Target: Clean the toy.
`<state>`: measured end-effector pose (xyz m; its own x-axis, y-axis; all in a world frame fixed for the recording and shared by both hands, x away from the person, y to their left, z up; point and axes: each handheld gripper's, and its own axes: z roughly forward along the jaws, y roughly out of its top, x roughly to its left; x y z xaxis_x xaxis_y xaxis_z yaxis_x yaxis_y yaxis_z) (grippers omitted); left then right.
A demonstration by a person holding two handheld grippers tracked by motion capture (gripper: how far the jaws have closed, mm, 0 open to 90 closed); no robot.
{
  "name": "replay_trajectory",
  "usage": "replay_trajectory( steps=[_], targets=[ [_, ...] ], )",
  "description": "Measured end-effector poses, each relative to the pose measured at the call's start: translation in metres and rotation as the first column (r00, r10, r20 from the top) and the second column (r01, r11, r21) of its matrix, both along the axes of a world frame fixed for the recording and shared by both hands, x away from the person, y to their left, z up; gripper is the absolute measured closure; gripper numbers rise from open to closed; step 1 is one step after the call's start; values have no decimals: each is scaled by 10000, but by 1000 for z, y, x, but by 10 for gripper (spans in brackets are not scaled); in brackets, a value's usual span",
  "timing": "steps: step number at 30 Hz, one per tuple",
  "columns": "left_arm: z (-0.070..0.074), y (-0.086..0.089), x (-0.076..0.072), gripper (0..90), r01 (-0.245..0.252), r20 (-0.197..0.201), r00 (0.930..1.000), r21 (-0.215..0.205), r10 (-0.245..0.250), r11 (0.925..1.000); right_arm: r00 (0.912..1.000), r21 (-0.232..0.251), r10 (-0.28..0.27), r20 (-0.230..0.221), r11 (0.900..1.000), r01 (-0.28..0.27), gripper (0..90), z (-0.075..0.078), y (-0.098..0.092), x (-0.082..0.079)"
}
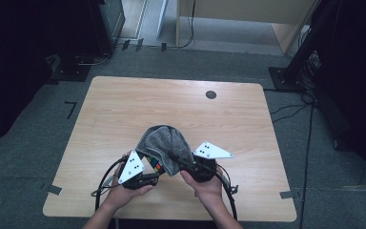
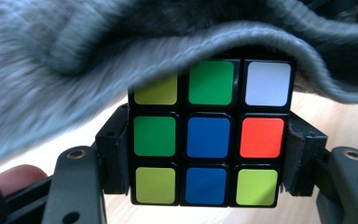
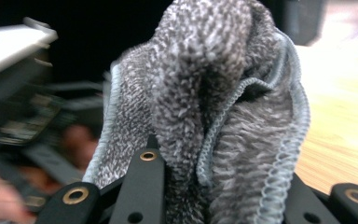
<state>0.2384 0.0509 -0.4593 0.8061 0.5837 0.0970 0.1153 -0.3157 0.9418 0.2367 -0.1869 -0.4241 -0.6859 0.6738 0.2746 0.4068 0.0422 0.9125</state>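
Apparently the work in hand is wiping or wrapping a puzzle cube (image 2: 207,135) with a grey towel (image 1: 166,143), low on the wooden table (image 1: 124,105), at about 6 o'clock from the table's middle. Cube: held up off the table by the left gripper (image 1: 145,177), jaws partly apart and clamped on its two opposite sides; in the left gripper view the pads press its left and right flanks, coloured face toward the camera. Towel drapes over the cube's top, its hemmed edge crossing the upper row of squares; in the high view it mounds up toward 12 o'clock from both hands. Right gripper (image 1: 183,161): jaws drawn nearly together, pinching a bunched fold of the towel; in the right gripper view the cloth rises straight out from between the jaws, stitched hem at 3 o'clock. The two grippers sit just beside each other, left at 9 o'clock of the cloth, right at 3 o'clock. Judgement: covering is only half done, lower two rows of squares bare. Next move likely calls for the right gripper to drag the cloth across the cube's face, left grip firm so the cube doesn't twist. Risk: the cloth slipping off.
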Motion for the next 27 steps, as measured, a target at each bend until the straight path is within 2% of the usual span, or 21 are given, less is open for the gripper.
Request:
replay_trajectory(
  steps=[2,3,5,7,9,11,14,16,17,18,19,20,21,23,25,27],
  targets=[
    [-1,2,2,339,-64,-148,9999,-70,63,10000,9984,-888,-570,67,9944,573,760,-4,-3,5],
    [-2,3,3,339,-75,-216,9997,-163,72,9998,9975,-1018,-708,-6,9923,704,759,-6,-6,7],
    [-2,2,3,339,-150,-124,9998,-51,149,9999,9948,-911,-960,-329,9915,927,759,-7,-12,11],
    [-3,0,3,339,-197,-35,9998,210,198,9996,9943,-692,-1046,-210,9923,1029,759,-3,-16,10],
    [-5,-2,3,339,-196,-76,9998,367,199,9991,9958,-366,-918,23,9951,918,758,4,-16,6],
    [-6,-4,2,339,-187,-119,9997,387,192,9991,9982,-9,-568,170,9984,568,758,9,-12,1],
    [-6,-7,0,339,-96,-68,9999,423,99,9991,9998,402,193,-14,9990,-192,755,11,-2,-5],
    [-5,-7,-2,339,-11,69,10000,455,8,9990,9985,452,516,-184,9977,-507,754,8,4,-5],
    [-3,-7,-3,339,32,181,9998,387,-39,9992,9986,322,459,-260,9985,-450,754,5,6,-4],
    [-3,-8,-4,339,-13,269,9996,501,-1,9987,9988,206,361,-339,9992,-354,752,1,6,-2],
    [-2,-7,-4,339,-5,289,9996,551,-11,9985,9987,355,273,-424,9990,-258,752,-2,3,0],
    [-3,-6,-4,339,31,260,9997,493,-44,9988,9986,231,57,-532,9997,-45,753,-4,0,3],
    [-3,-6,-4,339,59,237,9997,410,-69,9991,9982,-233,-356,-482,9991,345,753,-6,-3,6],
    [-3,-5,-3,339,95,188,9998,287,-101,9995,9956,-629,-807,-486,9950,776,754,-8,-8,9],
    [-3,-5,-2,339,66,206,9998,334,-73,9994,9913,-590,-1132,-670,9923,1093,754,-9,-14,12],
    [-4,-6,-2,339,3,197,9998,511,-13,9987,9916,-345,-1162,-572,9928,1143,753,-6,-17,11]
  ],
)
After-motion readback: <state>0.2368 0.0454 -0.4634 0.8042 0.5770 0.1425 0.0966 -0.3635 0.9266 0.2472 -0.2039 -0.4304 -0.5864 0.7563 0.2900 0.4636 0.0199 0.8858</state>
